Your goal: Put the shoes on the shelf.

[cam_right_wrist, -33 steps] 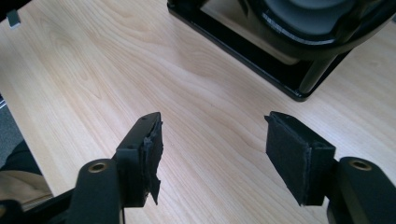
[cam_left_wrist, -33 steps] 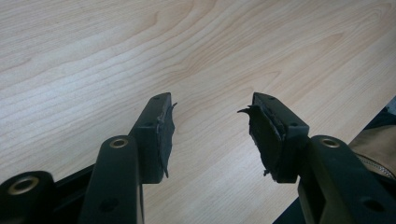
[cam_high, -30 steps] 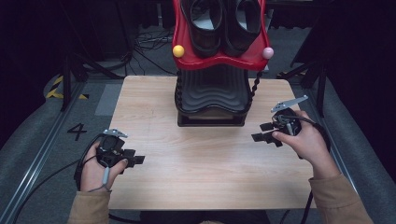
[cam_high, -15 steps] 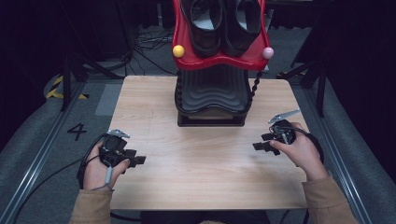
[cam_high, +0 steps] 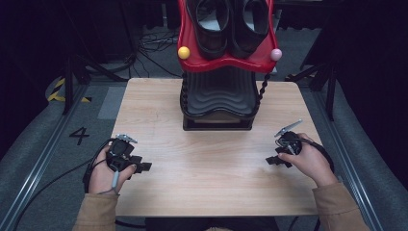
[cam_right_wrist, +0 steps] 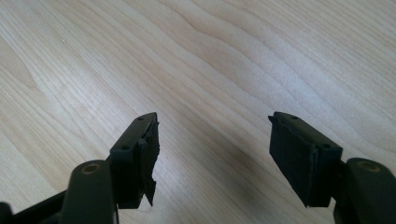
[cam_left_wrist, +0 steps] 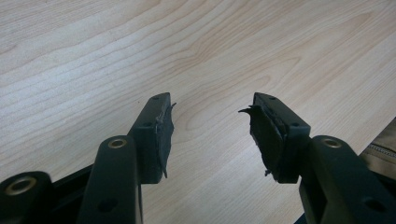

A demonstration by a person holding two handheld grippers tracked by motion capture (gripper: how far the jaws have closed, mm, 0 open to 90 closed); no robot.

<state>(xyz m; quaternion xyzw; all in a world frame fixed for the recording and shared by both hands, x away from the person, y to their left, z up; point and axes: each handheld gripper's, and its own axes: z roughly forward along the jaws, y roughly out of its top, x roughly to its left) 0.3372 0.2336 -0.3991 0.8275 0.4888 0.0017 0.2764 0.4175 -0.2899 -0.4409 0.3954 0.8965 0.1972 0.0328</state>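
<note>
A red shoe rack (cam_high: 226, 60) with a black ribbed base (cam_high: 218, 98) stands at the back middle of the wooden table (cam_high: 211, 163). A pair of black shoes (cam_high: 228, 24) rests on its top tray. My left gripper (cam_high: 143, 167) lies low at the table's left front edge, open, with bare wood between its jaws (cam_left_wrist: 210, 135). My right gripper (cam_high: 273, 160) sits near the right edge, also open over bare wood (cam_right_wrist: 212, 154). Neither holds anything.
A yellow ball (cam_high: 183, 52) and a pink ball (cam_high: 275, 54) cap the rack's front corners. A black coiled cord (cam_high: 262, 89) hangs at the rack's right side. Dark stands and cables (cam_high: 149, 43) lie on the floor behind the table.
Both hands have drawn back toward the front of the table and sunk lower. The right gripper dropped from beside the rack base to near the right edge.
</note>
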